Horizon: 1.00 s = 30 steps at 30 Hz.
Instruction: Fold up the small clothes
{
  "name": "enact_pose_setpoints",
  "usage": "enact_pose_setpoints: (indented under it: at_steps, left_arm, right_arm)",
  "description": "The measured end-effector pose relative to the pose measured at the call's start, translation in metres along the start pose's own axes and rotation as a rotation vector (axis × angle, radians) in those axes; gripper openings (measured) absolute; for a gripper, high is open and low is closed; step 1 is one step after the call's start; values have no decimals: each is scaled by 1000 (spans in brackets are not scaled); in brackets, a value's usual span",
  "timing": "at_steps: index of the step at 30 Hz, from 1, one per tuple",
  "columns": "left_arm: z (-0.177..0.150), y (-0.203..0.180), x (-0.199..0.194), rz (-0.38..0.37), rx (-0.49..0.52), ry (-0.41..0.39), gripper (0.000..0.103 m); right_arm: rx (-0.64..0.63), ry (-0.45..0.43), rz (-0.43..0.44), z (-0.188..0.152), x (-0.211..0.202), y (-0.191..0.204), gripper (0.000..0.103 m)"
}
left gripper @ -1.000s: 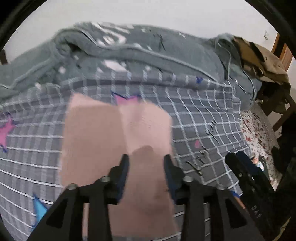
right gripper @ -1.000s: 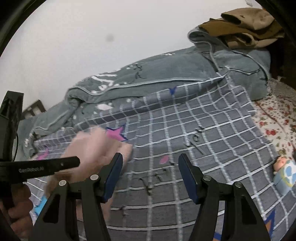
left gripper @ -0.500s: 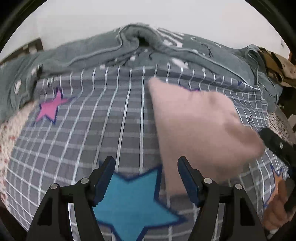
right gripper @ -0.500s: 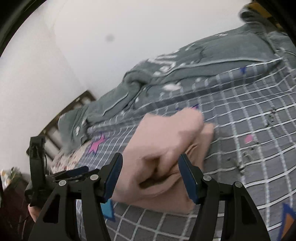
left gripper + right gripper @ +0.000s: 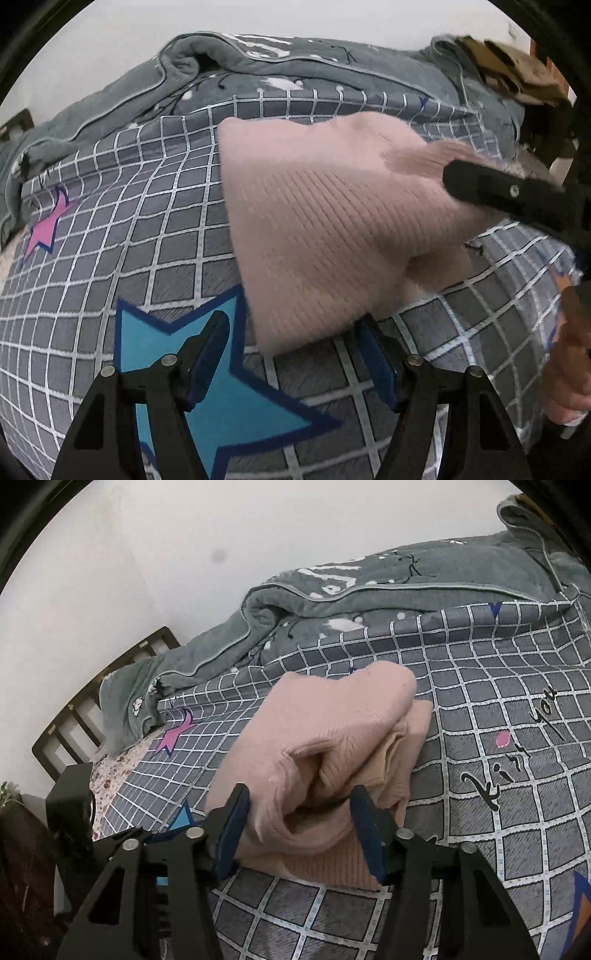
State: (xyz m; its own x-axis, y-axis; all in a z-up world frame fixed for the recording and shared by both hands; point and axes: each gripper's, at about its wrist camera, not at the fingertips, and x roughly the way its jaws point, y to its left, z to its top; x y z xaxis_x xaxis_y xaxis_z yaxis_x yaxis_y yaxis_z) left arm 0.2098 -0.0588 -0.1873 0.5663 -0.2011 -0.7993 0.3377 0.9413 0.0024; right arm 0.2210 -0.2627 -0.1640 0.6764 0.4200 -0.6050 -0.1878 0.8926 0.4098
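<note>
Closing right fingers (image 5: pixel 364 830) around pink sweater (image 5: pixel 325 746) | left fingers (image 5: pixel 208 354) apart, empty

left claw (image 5: pixel 291 350): jaws apart, angled down | right claw (image 5: pixel 299 823): jaws closing, angled down

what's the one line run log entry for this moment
stage: folding | pink knit garment bunched on checked bedspread | right gripper closing around its fold | left gripper open

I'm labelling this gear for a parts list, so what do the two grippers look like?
Both are alike: the left gripper and right gripper have matte black angular frames with silver screw heads, and flat fingers faced with dark blue pads. No cables or sleeves are visible.
</note>
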Motion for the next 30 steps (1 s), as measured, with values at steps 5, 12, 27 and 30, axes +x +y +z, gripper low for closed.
enact_pose_setpoints:
  at_steps: [5, 12, 27, 30]
  left_arm:
    - [1, 2, 5, -5, -16, -14, 69]
    - [0, 3, 1, -49, -27, -25, 47]
    - [-15, 42, -6, -112, -159, -104, 12]
    - [-18, 35, -6, -87, -122, -112, 14]
  right_arm:
    - [-36, 31, -32, -2, 10, 5, 35]
    - [-15, 55, -48, -5, 18, -5, 17]
    - [6, -12, -55, -16, -1, -10, 5]
    - [39, 82, -79, -25, 20, -18, 5]
